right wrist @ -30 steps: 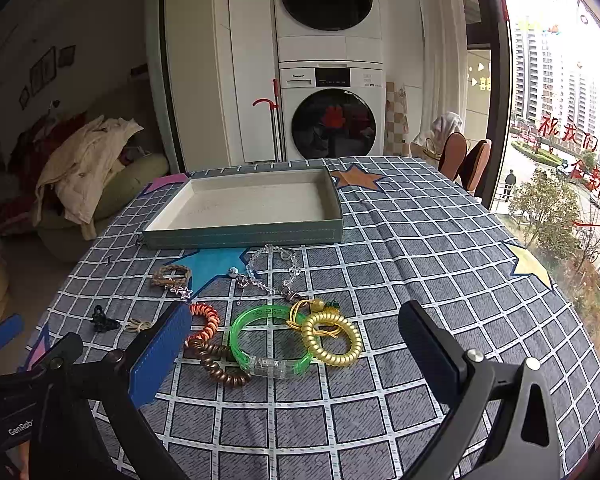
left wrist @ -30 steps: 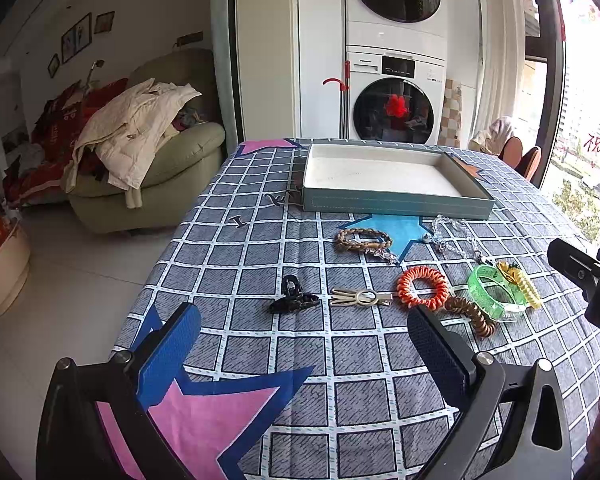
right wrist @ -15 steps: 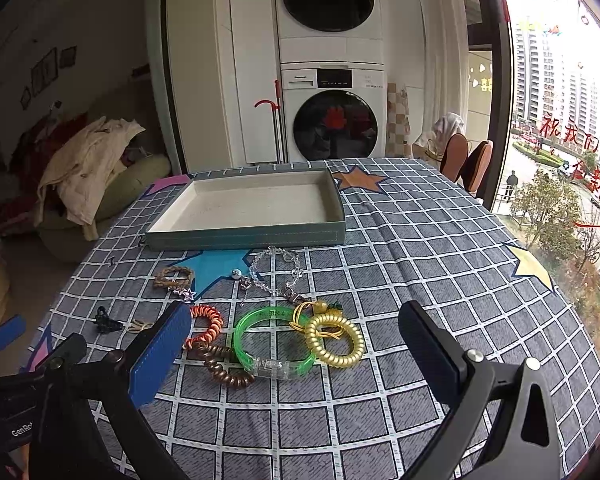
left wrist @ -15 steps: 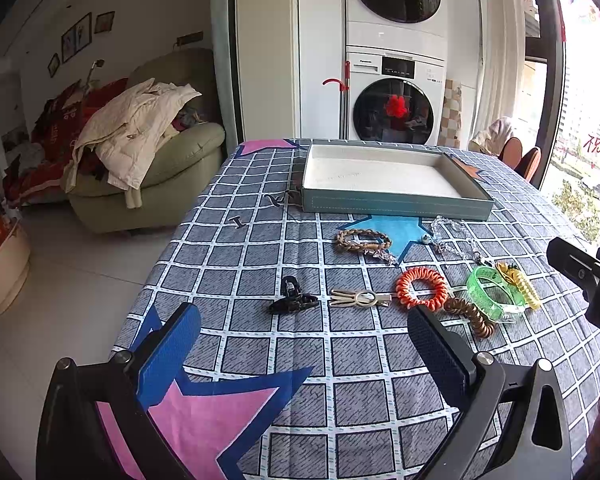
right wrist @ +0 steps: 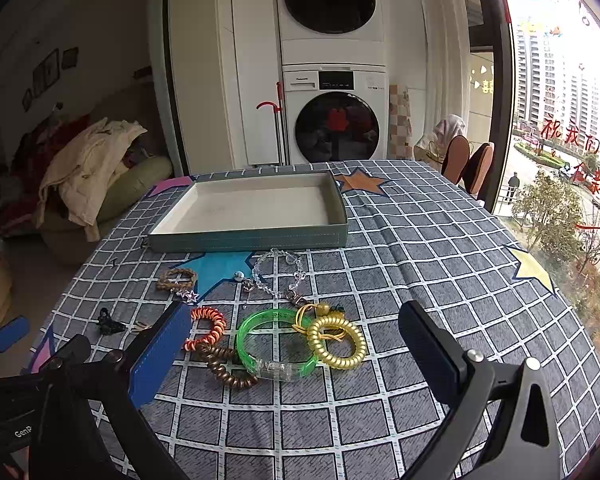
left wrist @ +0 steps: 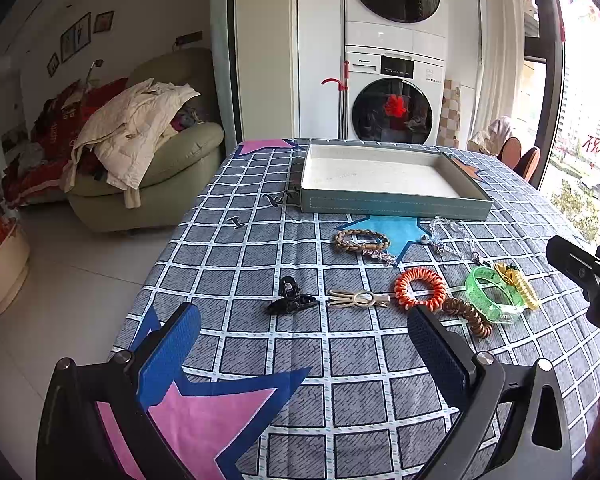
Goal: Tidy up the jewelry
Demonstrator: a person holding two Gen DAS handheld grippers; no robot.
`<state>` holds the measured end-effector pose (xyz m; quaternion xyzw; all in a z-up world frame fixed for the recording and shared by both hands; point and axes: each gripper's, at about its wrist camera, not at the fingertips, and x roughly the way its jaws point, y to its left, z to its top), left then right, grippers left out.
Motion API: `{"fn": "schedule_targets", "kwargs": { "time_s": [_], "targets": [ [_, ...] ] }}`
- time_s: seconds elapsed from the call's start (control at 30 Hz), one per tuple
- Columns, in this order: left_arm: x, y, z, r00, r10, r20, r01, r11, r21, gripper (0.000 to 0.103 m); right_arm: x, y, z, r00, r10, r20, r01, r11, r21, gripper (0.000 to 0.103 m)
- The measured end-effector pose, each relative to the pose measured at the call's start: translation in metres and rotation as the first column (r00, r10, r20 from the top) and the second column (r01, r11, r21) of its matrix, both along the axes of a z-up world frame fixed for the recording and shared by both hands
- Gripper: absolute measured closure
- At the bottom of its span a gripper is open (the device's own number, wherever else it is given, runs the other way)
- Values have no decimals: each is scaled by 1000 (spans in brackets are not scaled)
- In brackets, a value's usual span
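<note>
A teal tray (left wrist: 392, 206) (right wrist: 248, 238) with a white floor lies empty at the table's far side. In front of it lie a braided bracelet (left wrist: 362, 240) (right wrist: 177, 278), a clear bead bracelet (left wrist: 452, 236) (right wrist: 278, 276), an orange coil tie (left wrist: 420, 289) (right wrist: 208, 326), a brown coil tie (left wrist: 470, 317) (right wrist: 224, 368), a green bangle (left wrist: 494, 294) (right wrist: 276, 342), a gold coil tie (left wrist: 518, 284) (right wrist: 336, 342), a black claw clip (left wrist: 290, 302) (right wrist: 108, 322) and a beige hair clip (left wrist: 358, 299). My left gripper (left wrist: 304, 354) is open, near the black clip. My right gripper (right wrist: 296, 352) is open over the green bangle.
The table wears a grey checked cloth (right wrist: 420, 248) with coloured stars. Beyond it stand stacked washing machines (right wrist: 332, 80). An armchair heaped with clothes (left wrist: 140, 148) is at the left, past the table's edge. Chairs (right wrist: 466, 160) and a window are at the right.
The right gripper has edged slightly forward toward the bangle and coil ties. The left gripper has barely moved. No item has shifted.
</note>
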<state>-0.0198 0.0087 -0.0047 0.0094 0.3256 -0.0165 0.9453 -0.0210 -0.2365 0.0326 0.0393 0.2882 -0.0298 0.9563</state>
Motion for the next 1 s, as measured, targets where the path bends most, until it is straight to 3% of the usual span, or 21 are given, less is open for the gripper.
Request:
{"fn": "schedule_targets", "kwargs": {
  "time_s": [1.0],
  "targets": [
    [1, -2, 0, 1000, -1, -4, 1, 1000, -1, 0, -1, 1, 0, 1000, 4, 1, -4, 1000, 4, 0]
  ]
}}
